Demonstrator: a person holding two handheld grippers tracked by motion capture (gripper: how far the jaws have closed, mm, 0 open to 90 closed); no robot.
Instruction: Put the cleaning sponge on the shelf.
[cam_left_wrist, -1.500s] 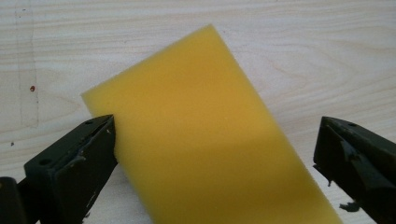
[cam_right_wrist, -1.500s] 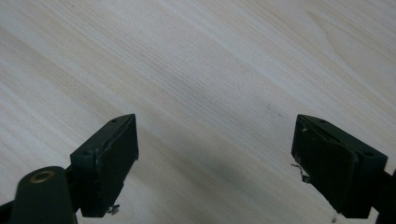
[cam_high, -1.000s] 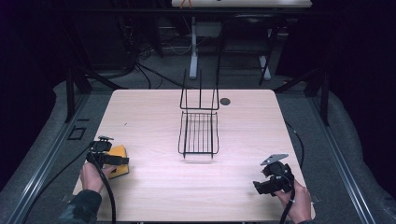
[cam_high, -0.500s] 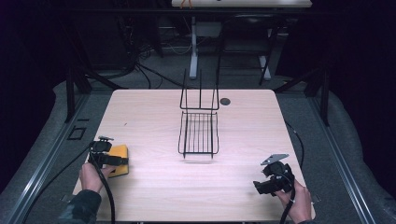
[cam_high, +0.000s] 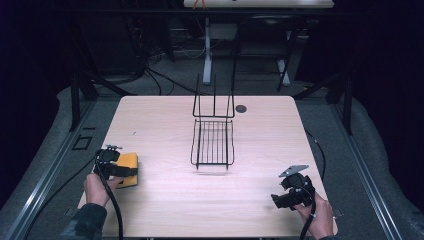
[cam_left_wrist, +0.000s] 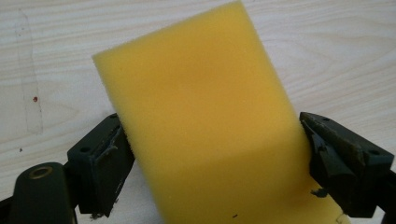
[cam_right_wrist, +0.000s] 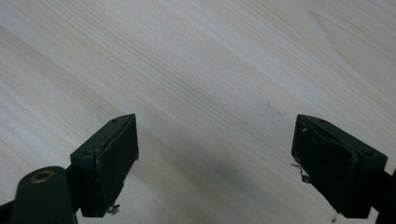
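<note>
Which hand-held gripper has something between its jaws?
The left hand-held gripper: a yellow sponge sits between its jaws. The right hand-held gripper has bare table between them.

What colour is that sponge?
Yellow; the sponge shows best in the left gripper view.

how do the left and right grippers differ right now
The left gripper has a yellow sponge between its fingers, one at each side edge; the right gripper has only bare wooden table between its fingers.
In the high view the left gripper sits near the table's left edge, the right near its front right corner.
Both are hand-held, black, two-fingered, and spread wide.
</note>
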